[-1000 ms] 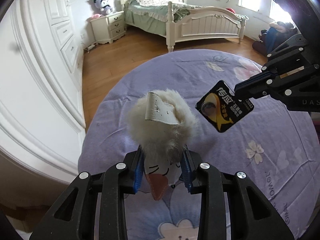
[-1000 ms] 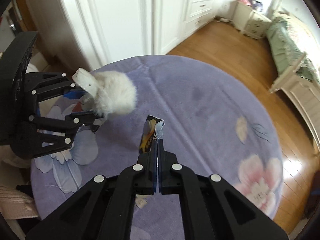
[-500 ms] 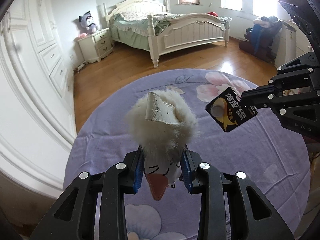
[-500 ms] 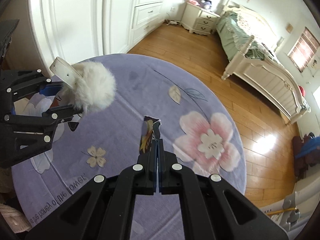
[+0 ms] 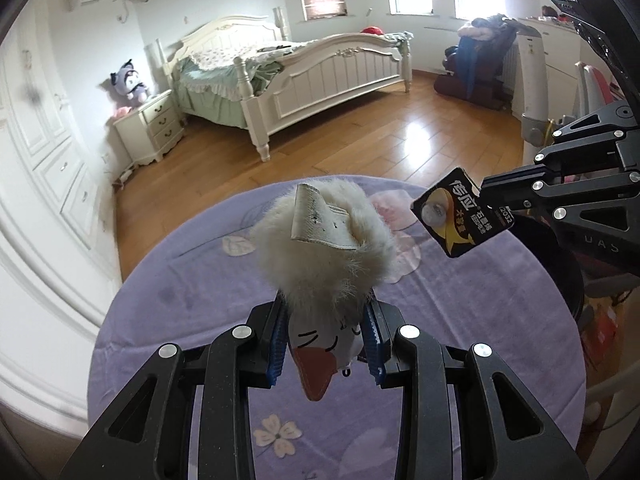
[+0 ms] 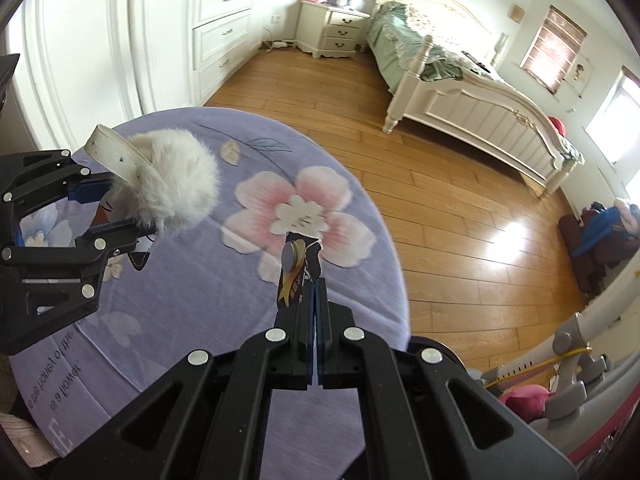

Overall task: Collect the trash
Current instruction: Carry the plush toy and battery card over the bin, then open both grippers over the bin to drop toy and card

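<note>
A fluffy white fur piece with a pale strap and a goose-face patch is clamped between the blue pads of my left gripper, held above the round table's purple flowered cloth. To its right, my right gripper is shut on a black and gold button-battery card. In the right wrist view the card sticks up from the closed right gripper over the pink flower print. The fur piece and left gripper are at the left.
A dark round rim shows just past the table's right edge, below the right gripper. Beyond lie a wooden floor, a white bed, a nightstand and white cupboards. Clutter and a white stand are at the right.
Both grippers have swung across the table toward its right side with their items still held. The view has turned from the cupboards toward the bed and windows.
</note>
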The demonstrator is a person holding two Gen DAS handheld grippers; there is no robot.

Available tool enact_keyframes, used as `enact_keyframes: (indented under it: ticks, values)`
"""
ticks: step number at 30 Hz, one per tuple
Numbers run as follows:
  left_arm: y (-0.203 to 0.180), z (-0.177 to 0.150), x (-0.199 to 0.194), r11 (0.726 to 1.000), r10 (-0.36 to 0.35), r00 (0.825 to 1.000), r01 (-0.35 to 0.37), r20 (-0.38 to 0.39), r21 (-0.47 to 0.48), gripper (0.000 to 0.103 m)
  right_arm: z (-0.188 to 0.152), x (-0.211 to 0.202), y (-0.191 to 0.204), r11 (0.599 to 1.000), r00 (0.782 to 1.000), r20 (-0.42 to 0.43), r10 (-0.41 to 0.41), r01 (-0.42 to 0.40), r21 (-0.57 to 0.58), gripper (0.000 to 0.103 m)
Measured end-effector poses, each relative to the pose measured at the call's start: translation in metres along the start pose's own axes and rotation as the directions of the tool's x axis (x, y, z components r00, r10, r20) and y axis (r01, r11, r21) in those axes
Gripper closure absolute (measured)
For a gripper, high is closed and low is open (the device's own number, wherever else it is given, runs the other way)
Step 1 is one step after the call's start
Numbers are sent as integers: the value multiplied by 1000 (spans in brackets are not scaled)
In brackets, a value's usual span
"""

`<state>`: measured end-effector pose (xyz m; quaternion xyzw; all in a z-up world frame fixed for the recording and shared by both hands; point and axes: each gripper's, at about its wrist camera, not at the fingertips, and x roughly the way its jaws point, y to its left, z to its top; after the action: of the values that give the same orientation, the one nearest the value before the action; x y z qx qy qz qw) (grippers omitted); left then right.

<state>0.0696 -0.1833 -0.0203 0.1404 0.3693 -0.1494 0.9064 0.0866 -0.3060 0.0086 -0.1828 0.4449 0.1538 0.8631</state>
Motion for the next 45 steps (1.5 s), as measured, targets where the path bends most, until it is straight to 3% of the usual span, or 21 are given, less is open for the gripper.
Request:
enact_keyframes:
  ticks: [5, 15, 21, 33, 45]
  values:
    - [-30, 11, 8, 999, -22, 1000, 22, 4, 29, 70, -16, -1, -30, 999, 1000, -4, -12, 12, 40, 103]
    - [-47, 29, 24, 999, -27, 1000, 27, -8, 43, 70, -25, 0, -46, 999, 1000, 10, 1, -1, 50, 103]
    - [-79, 48, 37, 990, -79, 997, 79, -8, 117, 70, -51, 11, -88, 985, 999, -21, -45, 47, 165, 103]
    - [-172, 98, 57, 958, -224, 973, 211, 50, 193, 70, -93, 9, -154, 949, 988, -89, -129, 149, 278, 102]
    - [-228, 104, 105, 923, -305, 951, 307, -47, 232, 70, -131, 43, -183, 913, 977, -176, -118, 177, 369, 102]
